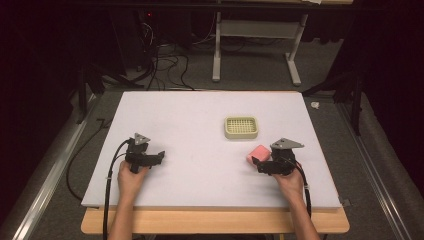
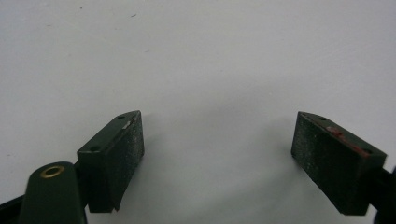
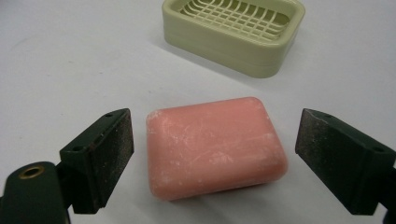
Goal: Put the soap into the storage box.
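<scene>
Pink soap bar (image 3: pixel 215 147) lies flat on the white bench (image 1: pixel 200 170), right-front area, between the spread jaws of the right hand-held gripper (image 3: pixel 215 158). Gaps show on both sides, so neither pad touches the bar. In the high view the soap bar (image 1: pixel 258 153) sits just ahead of the right hand-held gripper (image 1: pixel 265 162), with the person's right hand (image 1: pixel 290 182) behind it. Pale green soap dish (image 3: pixel 236 32) with a grid insert stands beyond the bar, near but apart, nothing in it. Left hand-held gripper (image 2: pixel 217 154) is on the far left side of the bench, well apart from the soap, jaws wide open over bare white surface, holding nothing. Left hand (image 1: pixel 131 179) grips it from behind.
</scene>
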{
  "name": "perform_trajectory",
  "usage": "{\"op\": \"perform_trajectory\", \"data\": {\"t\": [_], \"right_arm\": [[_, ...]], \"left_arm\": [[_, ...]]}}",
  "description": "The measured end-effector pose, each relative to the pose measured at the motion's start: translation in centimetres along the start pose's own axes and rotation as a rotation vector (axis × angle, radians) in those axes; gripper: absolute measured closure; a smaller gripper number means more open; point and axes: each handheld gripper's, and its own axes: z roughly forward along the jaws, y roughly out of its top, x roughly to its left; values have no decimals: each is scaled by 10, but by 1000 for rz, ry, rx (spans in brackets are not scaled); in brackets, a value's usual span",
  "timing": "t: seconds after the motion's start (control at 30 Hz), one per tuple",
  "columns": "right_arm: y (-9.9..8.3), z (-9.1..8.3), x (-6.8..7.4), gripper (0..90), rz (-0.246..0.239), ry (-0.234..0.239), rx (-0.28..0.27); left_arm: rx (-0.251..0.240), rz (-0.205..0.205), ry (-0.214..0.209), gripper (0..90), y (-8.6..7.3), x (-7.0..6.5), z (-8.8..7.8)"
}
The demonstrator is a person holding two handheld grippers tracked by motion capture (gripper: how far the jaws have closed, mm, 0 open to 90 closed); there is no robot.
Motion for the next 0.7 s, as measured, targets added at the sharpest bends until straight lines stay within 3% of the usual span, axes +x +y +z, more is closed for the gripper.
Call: {"op": "perform_trajectory", "data": {"t": [0.27, 0.7], "right_arm": [[7, 7, 2, 121, -28, 3, 15], [4, 21, -3, 121, -19, 16, 63]], "left_arm": [[0, 2, 2, 175, 0, 0, 0], [0, 1, 1, 174, 0, 0, 0]]}}
